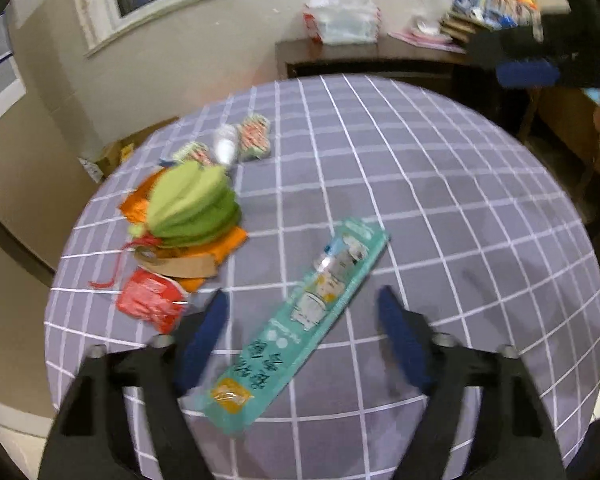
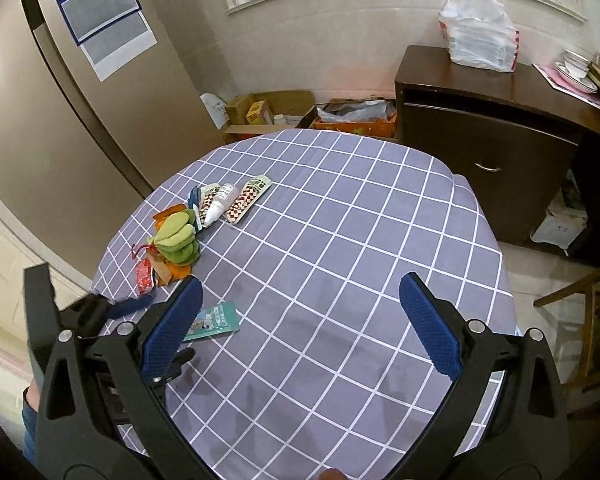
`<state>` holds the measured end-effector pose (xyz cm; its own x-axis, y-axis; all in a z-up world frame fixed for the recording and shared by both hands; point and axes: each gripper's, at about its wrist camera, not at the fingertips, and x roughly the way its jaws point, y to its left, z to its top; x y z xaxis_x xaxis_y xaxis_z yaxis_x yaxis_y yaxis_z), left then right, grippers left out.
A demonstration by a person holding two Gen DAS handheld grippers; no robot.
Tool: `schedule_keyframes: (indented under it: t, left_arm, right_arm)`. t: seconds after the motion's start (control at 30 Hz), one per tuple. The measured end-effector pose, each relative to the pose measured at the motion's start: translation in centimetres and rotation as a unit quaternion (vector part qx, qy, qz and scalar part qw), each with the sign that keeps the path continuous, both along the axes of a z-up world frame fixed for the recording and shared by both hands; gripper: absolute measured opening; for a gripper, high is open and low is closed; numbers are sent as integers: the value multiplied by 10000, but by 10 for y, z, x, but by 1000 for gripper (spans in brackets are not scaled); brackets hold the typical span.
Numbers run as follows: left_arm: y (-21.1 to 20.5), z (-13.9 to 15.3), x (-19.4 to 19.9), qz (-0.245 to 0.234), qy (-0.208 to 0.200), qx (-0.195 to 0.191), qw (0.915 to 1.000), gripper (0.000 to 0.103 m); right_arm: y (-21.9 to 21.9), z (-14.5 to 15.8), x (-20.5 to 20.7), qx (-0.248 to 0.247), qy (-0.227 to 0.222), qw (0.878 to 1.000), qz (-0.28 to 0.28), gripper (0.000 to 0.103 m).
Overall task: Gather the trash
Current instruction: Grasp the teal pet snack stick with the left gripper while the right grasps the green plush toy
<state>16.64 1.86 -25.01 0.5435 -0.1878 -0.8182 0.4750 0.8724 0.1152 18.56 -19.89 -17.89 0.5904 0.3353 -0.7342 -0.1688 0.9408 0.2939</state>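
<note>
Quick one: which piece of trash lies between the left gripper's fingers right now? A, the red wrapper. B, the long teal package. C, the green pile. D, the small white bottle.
B: in the left wrist view the long teal package lies on the checked tablecloth between the spread blue pads of the left gripper, which do not touch it.

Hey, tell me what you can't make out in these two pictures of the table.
- Teal packet: right wrist view, near end hidden behind a blue finger.
- Print on the red wrapper: left wrist view, blurred.
- Left gripper: whether its pads touch the packet, unclear.
- White plastic bag: contents unreadable.
</note>
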Motion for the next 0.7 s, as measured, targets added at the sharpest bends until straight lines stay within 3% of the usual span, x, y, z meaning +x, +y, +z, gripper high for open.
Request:
schedule_keyframes:
  t: [0.03, 0.1, 0.17, 0.43, 0.7]
  left_arm:
    - [0, -2, 1, -36, 24, -119, 9999, 56]
    - [2, -2, 1, -94, 200, -393, 9990, 35]
    - [-3, -3, -2, -87, 136, -262, 9995, 27]
    - [18, 3, -27, 519, 128, -652, 9964, 26]
    - [74, 24, -57, 1616, -127, -1095, 9807, 26]
  right_arm:
    - [0, 0, 1, 3, 6, 10000, -9, 97]
    - [-1, -1, 2, 8, 13, 10000, -30, 97]
    - [0, -1, 3, 9, 26, 10000, -29, 97]
    - [19, -6, 15, 57, 67, 9998, 165, 97]
    - [85, -21, 34, 99, 145, 9970, 753, 97]
